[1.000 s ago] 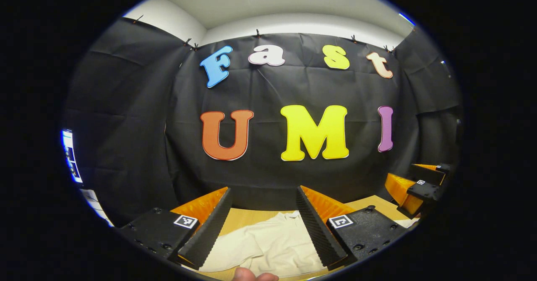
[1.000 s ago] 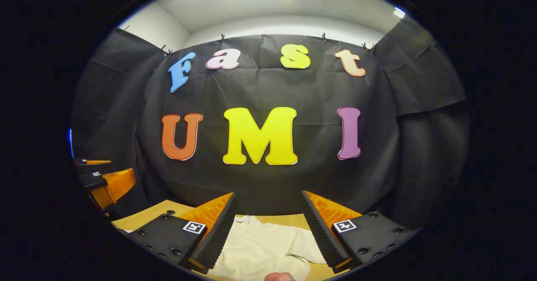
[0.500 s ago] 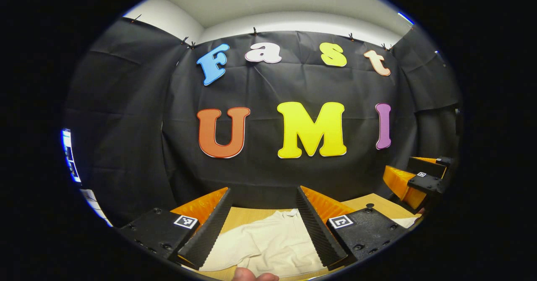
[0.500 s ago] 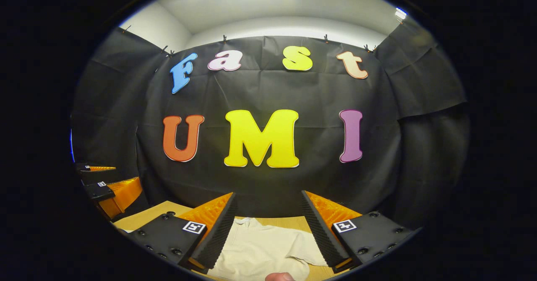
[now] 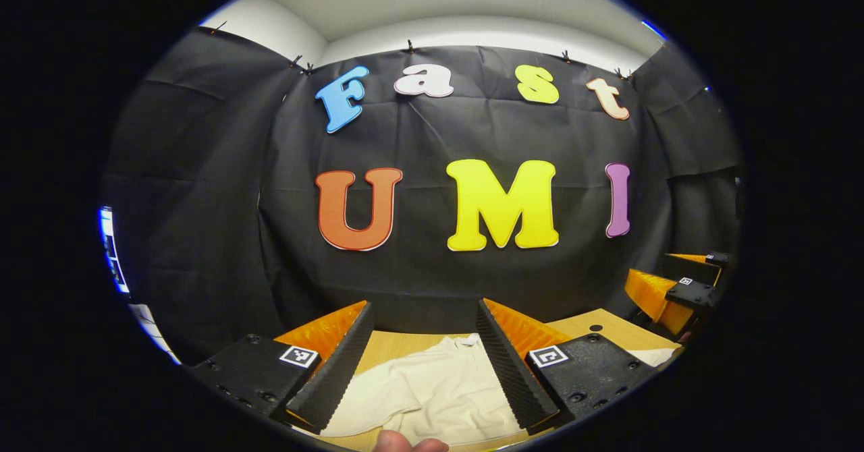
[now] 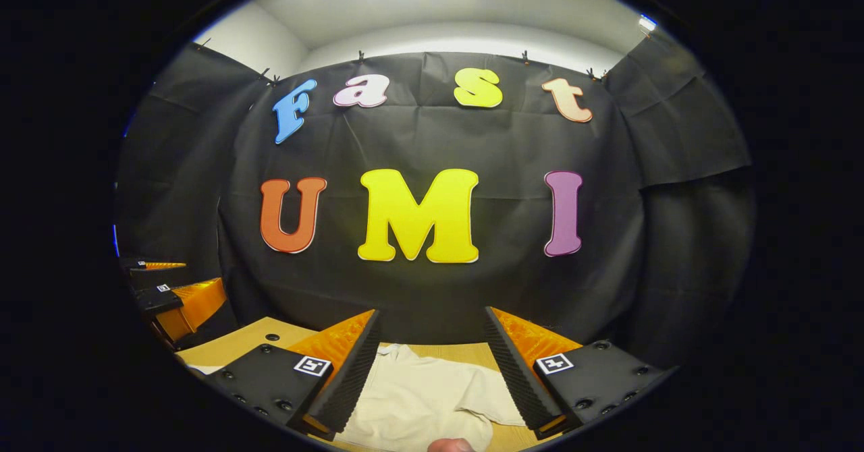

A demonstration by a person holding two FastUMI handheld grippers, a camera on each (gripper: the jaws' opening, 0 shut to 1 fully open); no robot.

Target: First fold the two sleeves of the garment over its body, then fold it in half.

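A cream garment (image 5: 432, 391) of soft, lightly creased cloth lies spread on the pale wooden worktop (image 5: 611, 327), and both views look across it toward the black cloth wall behind.

In the left gripper view, the left claw (image 5: 424, 364) hangs just above the garment with its two wedge-shaped fingers wide apart and nothing between them; the inner faces are ribbed (image 5: 509, 371). A rounded fold of the cloth bulges near the lower left of the gap. A fingertip (image 5: 408, 444) shows at the bottom edge, at the garment's near side. The right claw (image 5: 675, 293) appears beyond the garment's right edge, near a small dark round hole (image 5: 596, 328) in the worktop.

In the right gripper view, the right claw (image 6: 432, 371) is likewise spread open and empty over the garment (image 6: 422, 398), where a short sleeve (image 6: 489, 401) lies flat toward the right. The left claw (image 6: 172, 300) sits off the garment's left side; whether it is apart cannot be told from here.
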